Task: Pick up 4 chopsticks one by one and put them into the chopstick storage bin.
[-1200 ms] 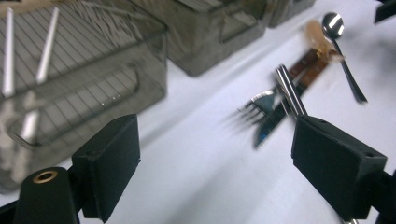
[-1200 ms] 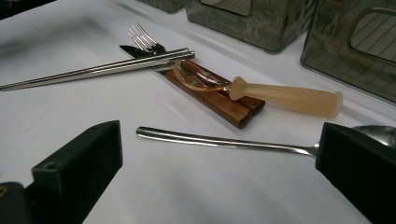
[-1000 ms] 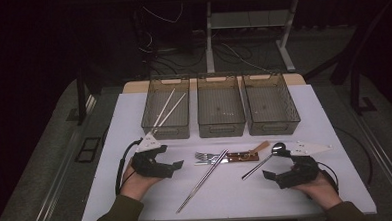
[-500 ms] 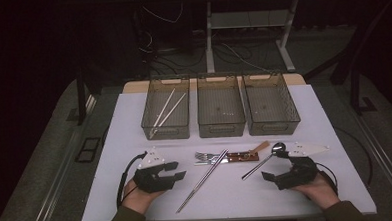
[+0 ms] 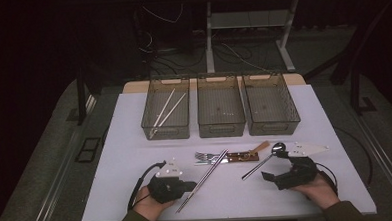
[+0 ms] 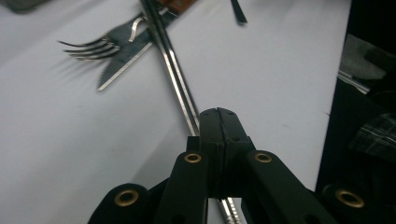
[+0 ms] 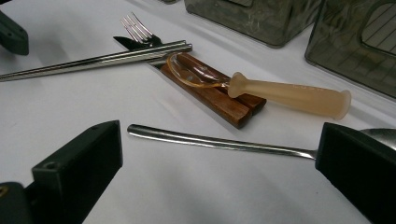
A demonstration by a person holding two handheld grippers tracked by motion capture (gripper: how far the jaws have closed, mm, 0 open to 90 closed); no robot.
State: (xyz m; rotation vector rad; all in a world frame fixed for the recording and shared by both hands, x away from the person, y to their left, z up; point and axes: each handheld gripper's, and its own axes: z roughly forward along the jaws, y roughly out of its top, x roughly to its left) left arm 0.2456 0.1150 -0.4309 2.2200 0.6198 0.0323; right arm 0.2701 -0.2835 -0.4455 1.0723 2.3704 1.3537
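The pair of steel chopsticks [image 5: 203, 179] lies slantwise on the white table [image 5: 136, 158], lower end toward seven o'clock near the front edge, upper end toward one o'clock resting across the little heap of cutlery in the middle. The left gripper [image 5: 185, 187] has just been closing, and in the left gripper view [image 6: 218, 116] its jaws now stand pressed together right over the sticks, which run in under the tips and come out behind them; I'd say it is pinching the pair near its lower end, though nothing is lifted yet. Sorting looks barely begun to me: the left bin [image 5: 166, 108], at eleven o'clock from the sticks, already has a pair of pale chopsticks [image 5: 165, 111] lying in it, while the middle bin [image 5: 220, 105] and right bin [image 5: 270, 104] look bare. Left on the table are the fork [image 6: 93, 45], the knife [image 6: 122, 63] with its wooden handle [image 7: 210, 95], a translucent spoon [image 7: 261, 91] lying over that handle, and a metal spoon [image 5: 262, 160] off at three o'clock. The right gripper [image 5: 277, 178] rests with its jaws spread wide, the metal spoon's handle [image 7: 210, 140] lying on the table beyond them, untouched.
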